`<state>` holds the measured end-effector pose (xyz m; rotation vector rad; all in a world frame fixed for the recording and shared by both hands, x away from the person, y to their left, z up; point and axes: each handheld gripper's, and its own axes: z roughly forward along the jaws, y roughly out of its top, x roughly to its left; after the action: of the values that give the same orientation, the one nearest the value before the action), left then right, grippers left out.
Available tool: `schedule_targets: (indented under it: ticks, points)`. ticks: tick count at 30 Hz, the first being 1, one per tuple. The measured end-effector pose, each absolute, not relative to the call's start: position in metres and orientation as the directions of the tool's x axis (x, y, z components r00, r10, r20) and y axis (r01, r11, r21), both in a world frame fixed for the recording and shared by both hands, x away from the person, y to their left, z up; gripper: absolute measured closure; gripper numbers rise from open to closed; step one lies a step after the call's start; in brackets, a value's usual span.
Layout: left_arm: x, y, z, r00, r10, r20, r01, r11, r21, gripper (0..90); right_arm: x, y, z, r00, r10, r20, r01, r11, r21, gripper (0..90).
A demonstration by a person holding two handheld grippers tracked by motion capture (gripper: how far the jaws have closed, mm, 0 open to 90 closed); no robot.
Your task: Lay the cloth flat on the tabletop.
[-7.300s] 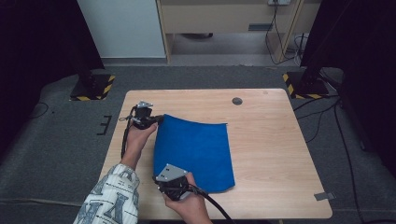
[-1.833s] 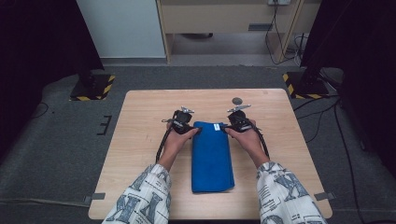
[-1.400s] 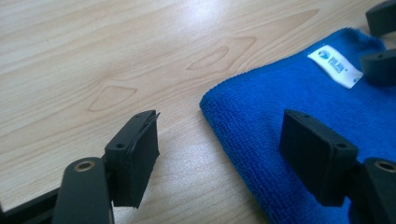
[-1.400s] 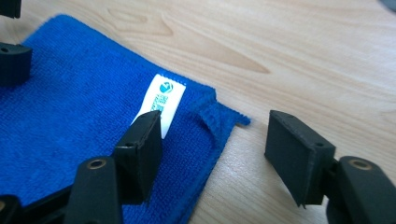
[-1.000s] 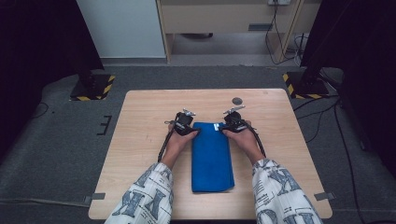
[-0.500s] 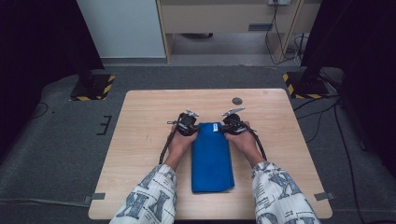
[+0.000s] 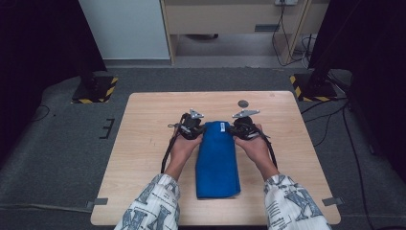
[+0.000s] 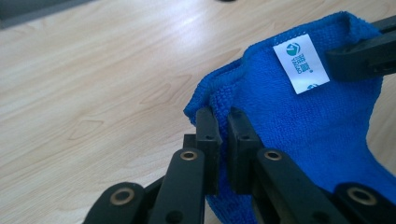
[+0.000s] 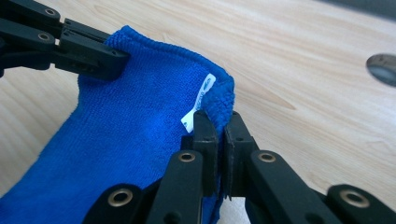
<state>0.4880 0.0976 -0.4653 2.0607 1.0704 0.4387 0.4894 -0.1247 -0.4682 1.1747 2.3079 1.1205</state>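
A blue cloth (image 7: 218, 163) lies folded in a long strip down the middle of the wooden table (image 7: 143, 143). Its far end is raised off the wood, and a white label (image 8: 299, 63) shows there. My left gripper (image 7: 198, 128) is shut on the far left corner of the cloth (image 8: 299, 126), pinching the hem at the tips (image 8: 223, 123). On the other side, my right gripper (image 7: 234, 128) is shut on the far right corner of the cloth (image 9: 130, 135), right beside the label, with the hem between its tips (image 9: 219, 123). Each gripper view shows the other gripper across the cloth (image 8: 359, 58) (image 9: 100, 58).
A small dark round disc (image 7: 243, 103) sits in the tabletop just beyond the right gripper and also shows in the right gripper view (image 9: 383, 67). Bare wood lies on both sides of the cloth. Dark floor, cables and stand bases surround the table.
Both grippers have closed in on the cloth's far corners and risen, lifting the far end off the table. The label now faces up.
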Motion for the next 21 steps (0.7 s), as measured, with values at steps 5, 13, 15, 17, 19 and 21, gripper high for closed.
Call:
schedule_targets:
  ticks: [5,13,15,17,19,21]
  points:
    - [0.482,0.105,-0.452,0.583,0.811,-0.049,0.534,-0.337,0.776,84.8,0.482,-0.125,-0.457,-0.614,0.786,0.072,0.524,0.338,0.782,86.3]
    - [0.488,0.115,-0.447,0.563,0.823,-0.072,0.534,-0.296,0.792,84.8,0.488,-0.118,-0.447,-0.622,0.780,0.065,0.505,0.337,0.795,86.3]
    - [0.489,0.116,-0.447,0.561,0.824,-0.081,0.534,-0.286,0.796,84.9,0.488,-0.117,-0.447,-0.620,0.781,0.066,0.506,0.334,0.795,86.3]
    - [0.489,0.116,-0.446,0.557,0.825,-0.096,0.536,-0.269,0.800,85.1,0.487,-0.118,-0.445,-0.620,0.782,0.065,0.502,0.332,0.799,86.3]
    - [0.489,0.115,-0.445,0.557,0.825,-0.095,0.532,-0.267,0.803,85.1,0.486,-0.120,-0.443,-0.620,0.782,0.061,0.497,0.332,0.802,86.3]
    - [0.489,0.114,-0.444,0.556,0.825,-0.100,0.534,-0.262,0.804,85.1,0.485,-0.121,-0.441,-0.618,0.783,0.060,0.496,0.330,0.803,86.4]
